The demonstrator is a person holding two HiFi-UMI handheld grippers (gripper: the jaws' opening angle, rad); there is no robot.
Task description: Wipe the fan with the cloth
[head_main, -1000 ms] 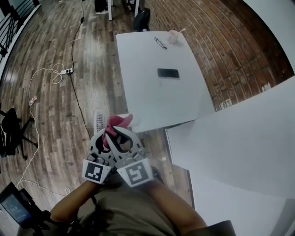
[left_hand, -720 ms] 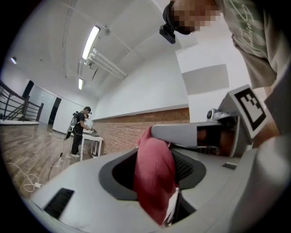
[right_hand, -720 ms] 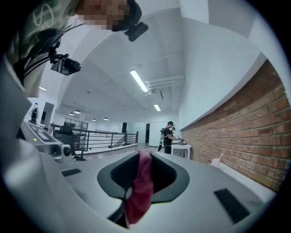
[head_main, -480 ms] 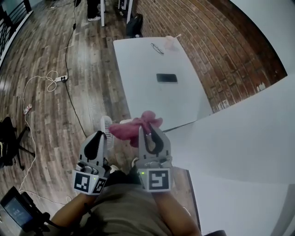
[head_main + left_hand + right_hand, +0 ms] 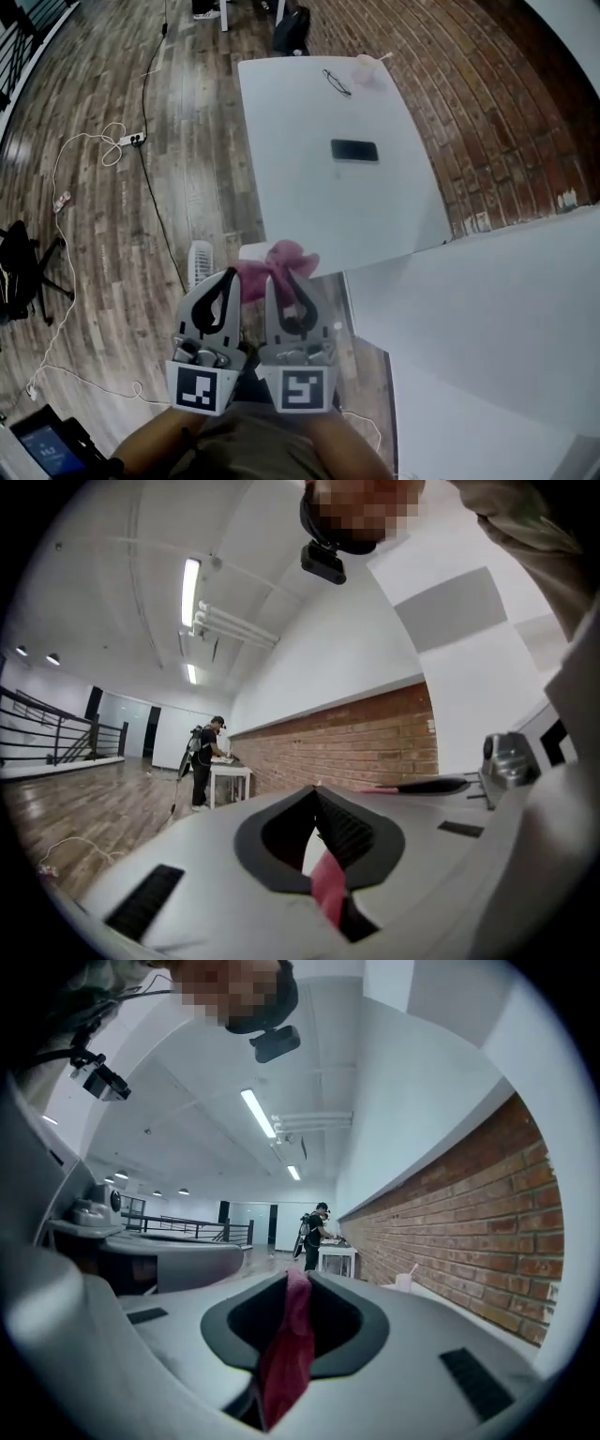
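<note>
Inspector: Grippers?
Operator: My left gripper [image 5: 229, 277] and right gripper [image 5: 284, 281] are both clamped on the pink cloth [image 5: 281, 255] at centre frame.
Inspector: Fan?
Operator: The white fan [image 5: 200, 264] stands on the floor, just left of the cloth.

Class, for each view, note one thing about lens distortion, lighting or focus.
Head view: wide lens bows the white table's edges; light is even. Left gripper view: black circular vignette, ceiling strip light glares. Right gripper view: same vignette; the close pink cloth is soft, the brick wall curves.
</note>
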